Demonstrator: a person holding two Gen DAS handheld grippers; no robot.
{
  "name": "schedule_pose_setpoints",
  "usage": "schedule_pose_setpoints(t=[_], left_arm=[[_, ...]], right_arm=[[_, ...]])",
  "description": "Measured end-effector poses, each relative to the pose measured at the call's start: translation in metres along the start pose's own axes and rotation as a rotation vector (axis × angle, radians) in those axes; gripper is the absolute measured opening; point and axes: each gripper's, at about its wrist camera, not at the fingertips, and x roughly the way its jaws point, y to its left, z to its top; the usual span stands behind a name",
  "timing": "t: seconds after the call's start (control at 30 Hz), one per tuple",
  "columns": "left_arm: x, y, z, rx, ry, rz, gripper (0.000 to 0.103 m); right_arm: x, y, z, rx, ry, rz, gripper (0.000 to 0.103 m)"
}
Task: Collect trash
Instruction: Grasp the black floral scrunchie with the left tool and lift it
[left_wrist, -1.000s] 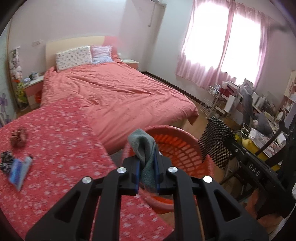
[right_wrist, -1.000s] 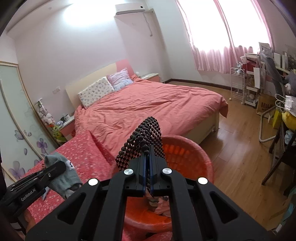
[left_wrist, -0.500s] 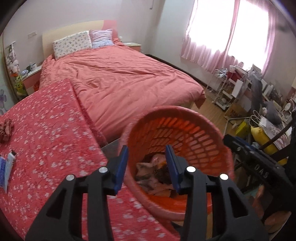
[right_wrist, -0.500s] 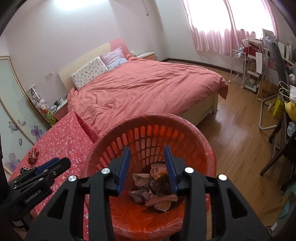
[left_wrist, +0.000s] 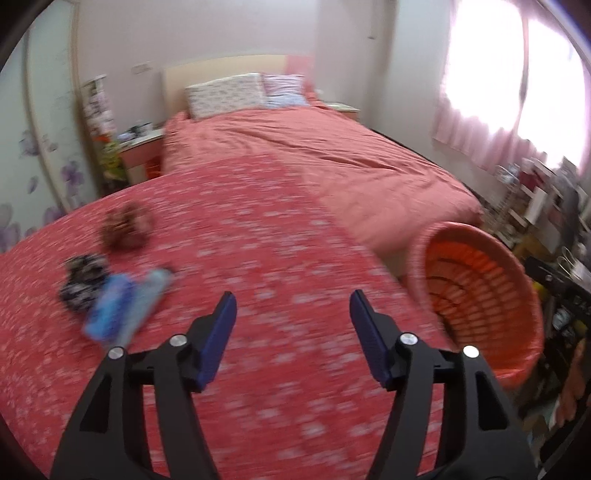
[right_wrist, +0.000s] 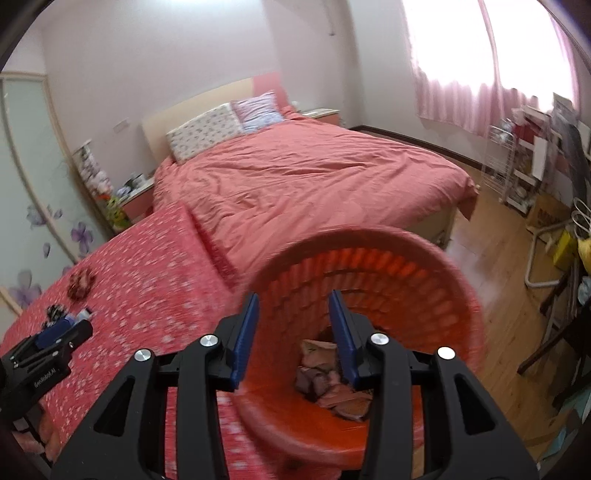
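Observation:
My left gripper (left_wrist: 291, 306) is open and empty above a table with a red flowered cloth (left_wrist: 258, 240). On the cloth to its left lie a blue and clear wrapper (left_wrist: 122, 310), a dark patterned scrap (left_wrist: 83, 280) and a brown crumpled scrap (left_wrist: 123, 229). An orange slotted basket (left_wrist: 480, 295) stands at the table's right edge. My right gripper (right_wrist: 293, 317) is open and empty over that basket (right_wrist: 391, 266), which holds crumpled trash (right_wrist: 325, 384). The left gripper shows at the right wrist view's left edge (right_wrist: 48, 350).
A bed with a red cover (right_wrist: 303, 177) lies beyond the table, with pillows (right_wrist: 207, 129) at its head. A nightstand (left_wrist: 142, 147) stands left of the bed. A cluttered rack (right_wrist: 517, 162) and chairs fill the right side on the wooden floor (right_wrist: 498, 266).
Both grippers opened and dropped the grey cloth and the black-and-white cloth into the basket. The left gripper then swung left over the table; the right one stays over the basket.

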Motion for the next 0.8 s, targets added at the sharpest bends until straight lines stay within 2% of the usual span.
schedule_pose_setpoints(t=[0.23,0.4,0.5,0.63,0.8], left_arm=[[-0.011,0.102,-0.010,-0.130,-0.012,0.164,0.068],[-0.012,0.163,-0.013,-0.216,-0.020,0.250,0.070],[-0.005,0.193,-0.013,-0.274,-0.009,0.258,0.070],[0.012,0.222,-0.010,-0.334,0.013,0.231,0.070],[0.037,0.231,-0.002,-0.361,0.045,0.177,0.068]], right_arm=[[0.005,0.066,-0.012,-0.112,0.016,0.058,0.043],[0.017,0.108,-0.025,-0.170,0.038,0.105,0.043],[0.023,0.130,-0.035,-0.205,0.055,0.120,0.043],[0.029,0.148,-0.043,-0.244,0.068,0.131,0.043],[0.035,0.166,-0.050,-0.284,0.076,0.129,0.043]])
